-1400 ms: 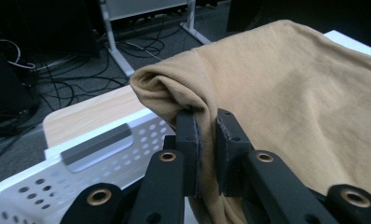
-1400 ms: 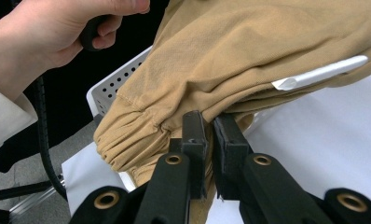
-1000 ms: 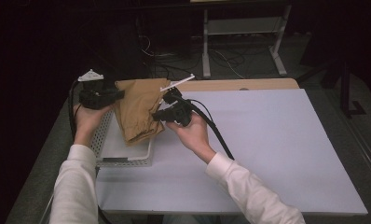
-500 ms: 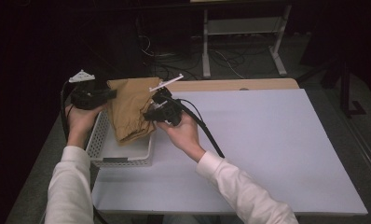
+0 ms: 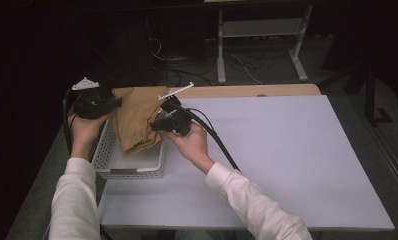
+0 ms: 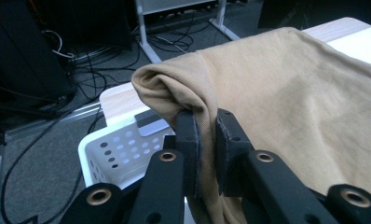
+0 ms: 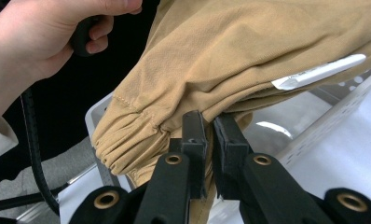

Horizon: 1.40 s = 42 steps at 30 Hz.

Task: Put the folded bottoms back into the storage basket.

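A tan folded garment (image 5: 135, 119) hangs over a white perforated basket (image 5: 132, 169) at the table's left edge. My left gripper (image 5: 118, 103) is shut on the garment's left side; in the left gripper view its jaws pinch a fold of the tan garment (image 6: 286, 93) at the left gripper (image 6: 207, 126). My right gripper (image 5: 154, 123) is shut on the right side. In the right gripper view the tan garment (image 7: 249, 51) shows a gathered cuff and a white label (image 7: 319, 72), with cloth pinched at the right gripper (image 7: 209, 128).
The white tabletop (image 5: 287, 160) stretches to the right of the basket. A wooden strip (image 5: 257, 91) runs along the table's far edge. Cables and a metal stand (image 5: 259, 30) lie on the dark floor behind. The basket (image 6: 113, 149) rim sits below the cloth.
Both hands have carried the garment to the left and slightly down, from over the table's edge to above the basket. Both grips stayed the same.
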Available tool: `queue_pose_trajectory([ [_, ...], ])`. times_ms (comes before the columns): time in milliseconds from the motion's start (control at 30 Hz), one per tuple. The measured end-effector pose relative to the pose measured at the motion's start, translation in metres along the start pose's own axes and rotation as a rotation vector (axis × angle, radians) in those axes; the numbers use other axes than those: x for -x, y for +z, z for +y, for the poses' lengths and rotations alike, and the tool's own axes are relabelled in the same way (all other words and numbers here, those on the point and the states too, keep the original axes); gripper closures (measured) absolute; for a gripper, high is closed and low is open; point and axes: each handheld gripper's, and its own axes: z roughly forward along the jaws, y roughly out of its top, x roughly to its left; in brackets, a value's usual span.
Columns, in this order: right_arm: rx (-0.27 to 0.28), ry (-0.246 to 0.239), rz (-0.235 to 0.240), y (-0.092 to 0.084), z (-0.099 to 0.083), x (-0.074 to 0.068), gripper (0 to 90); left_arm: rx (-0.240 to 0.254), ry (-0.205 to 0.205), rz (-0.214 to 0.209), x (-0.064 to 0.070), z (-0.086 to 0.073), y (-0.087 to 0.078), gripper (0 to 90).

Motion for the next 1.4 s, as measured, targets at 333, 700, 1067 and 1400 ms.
queue_pose_trajectory([
  [333,-0.005,0.014,0.023,0.015,-0.003,0.003,82.5,-0.016,-0.007,0.016,-0.005,-0.004,0.003,80.6],
  [700,0.0,0.067,0.062,0.033,-0.01,0.012,82.3,-0.022,-0.032,0.033,-0.016,-0.018,0.011,80.6],
  [1067,-0.039,0.094,0.068,0.051,-0.019,0.015,80.6,-0.067,-0.07,0.035,-0.024,-0.038,0.023,80.2],
  [1400,-0.05,0.118,0.086,0.059,-0.024,0.019,79.3,-0.071,-0.124,0.006,-0.032,-0.048,0.029,79.7],
])
